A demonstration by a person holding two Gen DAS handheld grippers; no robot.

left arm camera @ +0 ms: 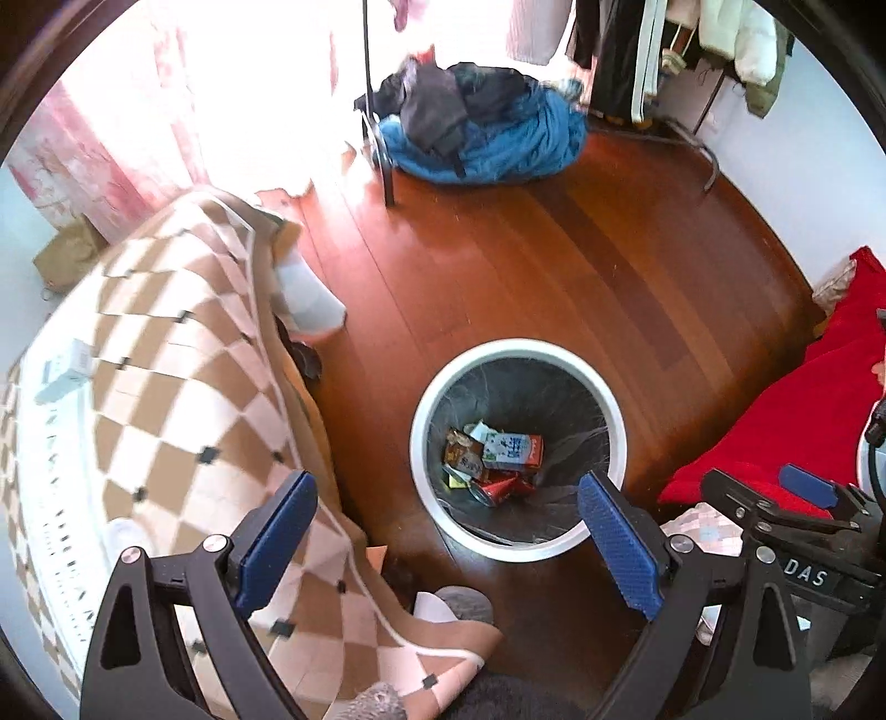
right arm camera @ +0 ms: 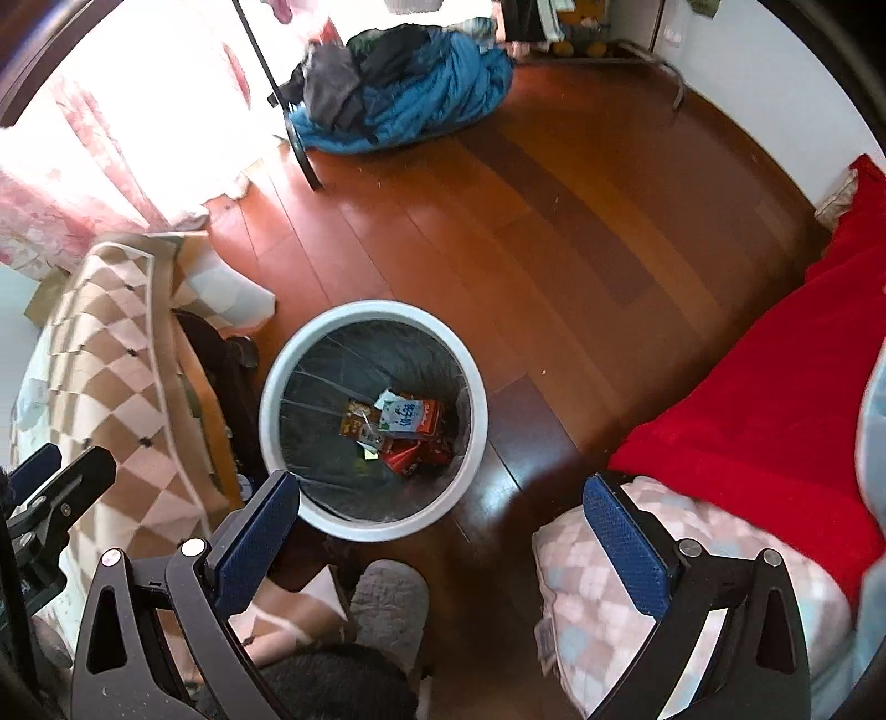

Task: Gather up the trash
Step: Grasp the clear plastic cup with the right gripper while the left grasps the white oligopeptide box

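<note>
Bin (left arm camera: 518, 451) on floor ahead below both empty, spread hand-held grippers, left (left arm camera: 446, 545) and right (right arm camera: 443, 540); left nearer.

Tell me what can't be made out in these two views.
- Window area, left wrist view: washed out by glare.
- Trash bin bottom, both views: items overlap, labels too small to read.
- Small box on the checkered blanket, left wrist view: blurred.
- Clothes rack: cut off by the top edge.

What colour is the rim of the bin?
White rim, around a dark liner; clearest in the right wrist view.
</note>
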